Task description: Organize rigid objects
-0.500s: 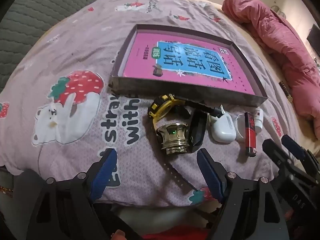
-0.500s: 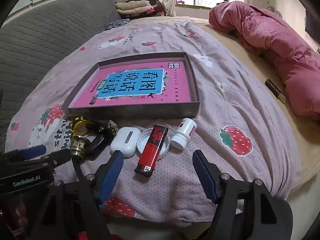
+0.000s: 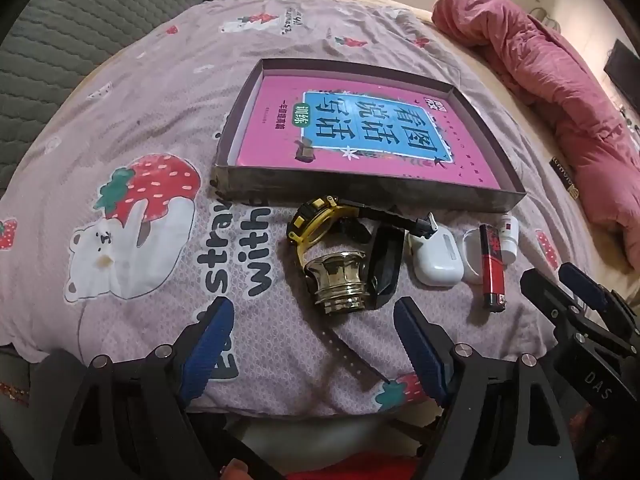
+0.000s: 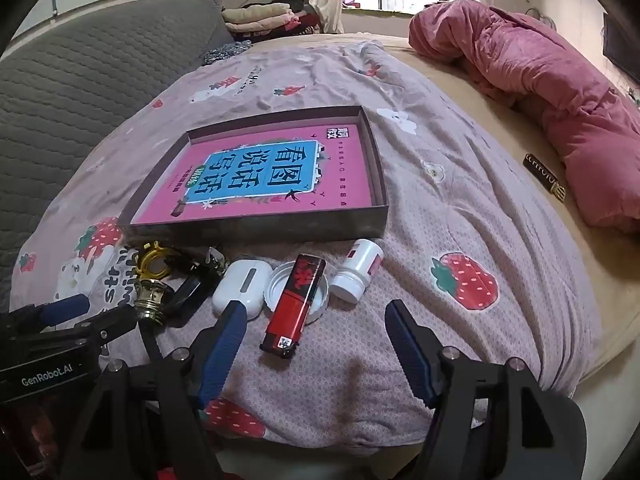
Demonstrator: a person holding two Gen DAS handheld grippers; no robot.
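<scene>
Your left gripper (image 3: 310, 344) hangs with jaws released, the gold metal flared fitting (image 3: 340, 284) dead ahead on the bed, axis pointing at you. Your right gripper (image 4: 314, 354), jaws also released, faces the red-black lighter (image 4: 294, 306), lengthwise ahead, before the shallow grey box (image 4: 256, 230).

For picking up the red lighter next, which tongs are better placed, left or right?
Right, probably. The red lighter lies just ahead of the open right tongs, nearly between their fingers. The open left tongs face the brass fitting, with the lighter well off to their right.
</scene>
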